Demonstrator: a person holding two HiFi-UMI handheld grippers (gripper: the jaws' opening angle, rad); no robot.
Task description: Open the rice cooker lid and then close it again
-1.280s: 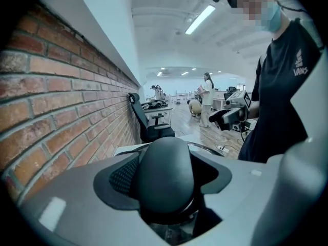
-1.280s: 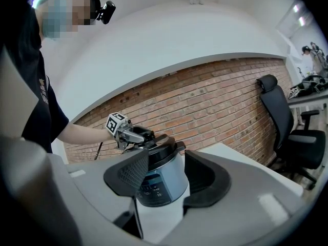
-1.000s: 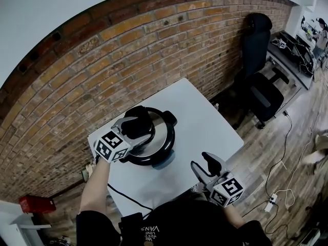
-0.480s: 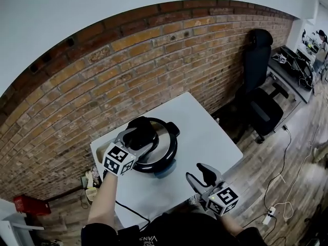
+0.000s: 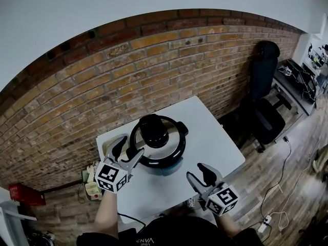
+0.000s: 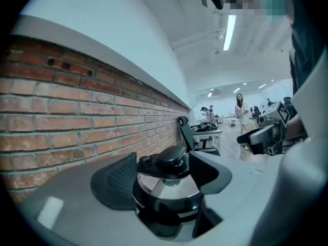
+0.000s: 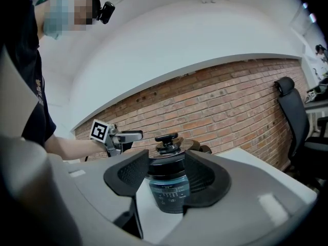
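Nearest the person, the right gripper hangs in front of and to the right of the round black-and-steel rice cooker. Its jaws are spread wide with nothing in them, and its own view looks across a gap at the cooker's blue-grey control panel. The left gripper sits just beside the cooker's left flank, jaws likewise wide apart. The cooker shows between them in its own view, but the pads are not pressing on anything. The cooker stands near the middle of the white square table, and its polished steel lid lies flat and shut on the pot. With both tools off it, the pictures cannot tell whether the open-and-close cycle is finished or not yet begun; either way the lid is down now. The pot stands upright with its long axis vertical and its panel facing the person. The black lid handle seems to run from front to back. Behind the cooker rises the red brick wall.
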